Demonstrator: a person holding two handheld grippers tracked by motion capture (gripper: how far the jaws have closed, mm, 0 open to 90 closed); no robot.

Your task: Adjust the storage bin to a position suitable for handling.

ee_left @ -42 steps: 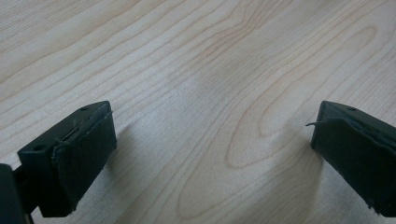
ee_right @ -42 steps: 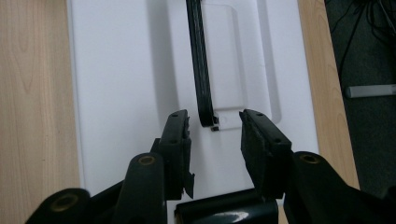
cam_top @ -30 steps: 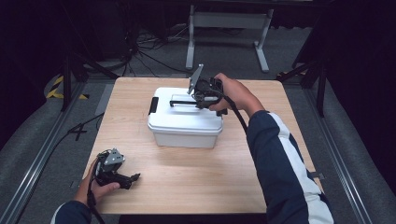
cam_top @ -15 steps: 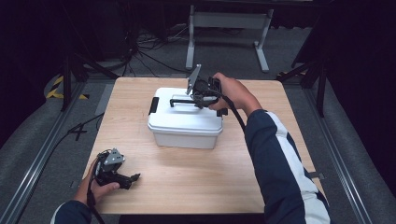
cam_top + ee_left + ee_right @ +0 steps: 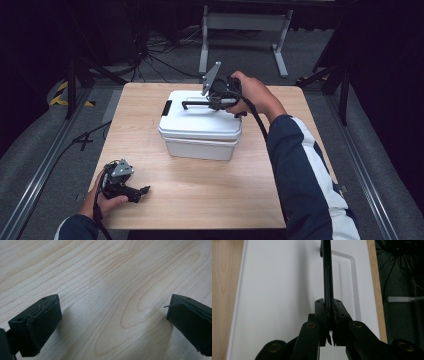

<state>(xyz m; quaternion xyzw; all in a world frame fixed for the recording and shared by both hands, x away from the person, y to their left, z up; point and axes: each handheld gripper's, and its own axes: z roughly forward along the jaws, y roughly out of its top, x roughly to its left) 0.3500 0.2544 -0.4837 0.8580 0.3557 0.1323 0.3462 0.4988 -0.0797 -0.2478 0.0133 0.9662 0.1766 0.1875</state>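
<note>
Black handle, thin and bar-like, sits pinched between the jaws of the right gripper, its long axis running straight ahead of the claw over the white box lid. Well apart, the left gripper rests released on the wooden table.

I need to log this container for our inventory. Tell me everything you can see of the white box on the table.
The white box is a rectangular lidded bin that looks like plastic, with rounded corners and a lid that overhangs the base. It sits flat near the middle of the wooden table, lid on. A black latch shows at its left end. A thin black handle is raised off the lid's recessed top, and the right gripper is shut on it.
</note>
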